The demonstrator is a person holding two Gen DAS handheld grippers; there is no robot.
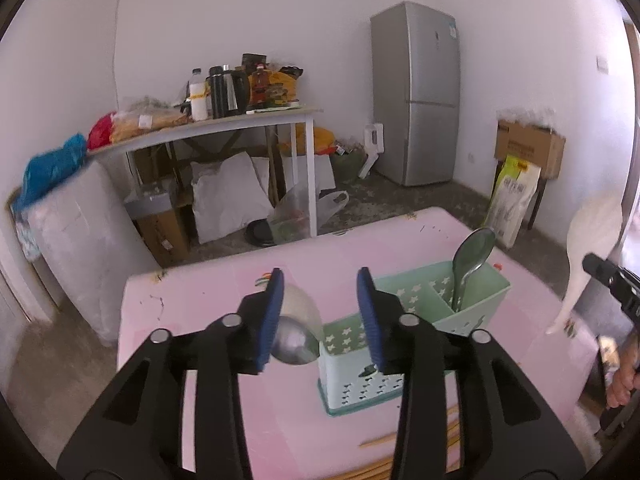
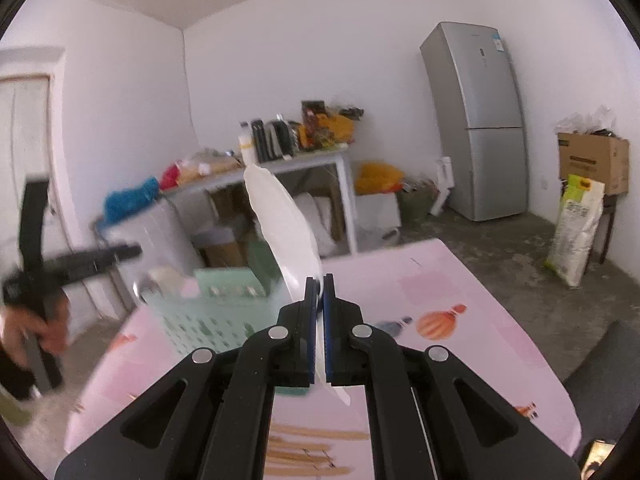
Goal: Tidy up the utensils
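My left gripper stands open above the near end of a mint-green utensil caddy with star cut-outs. A round metal ladle bowl shows just inside the left pad, beside the caddy's near wall; the pads do not press on it. A metal spoon stands upright in the caddy's far compartment. My right gripper is shut on the handle of a white rice paddle, held up over the table to the right of the caddy. The paddle also shows in the left wrist view.
The pink table carries several wooden chopsticks near its front edge. A hand holds the left tool at the left of the right wrist view. Behind stand a cluttered white side table, a grey fridge and cardboard boxes.
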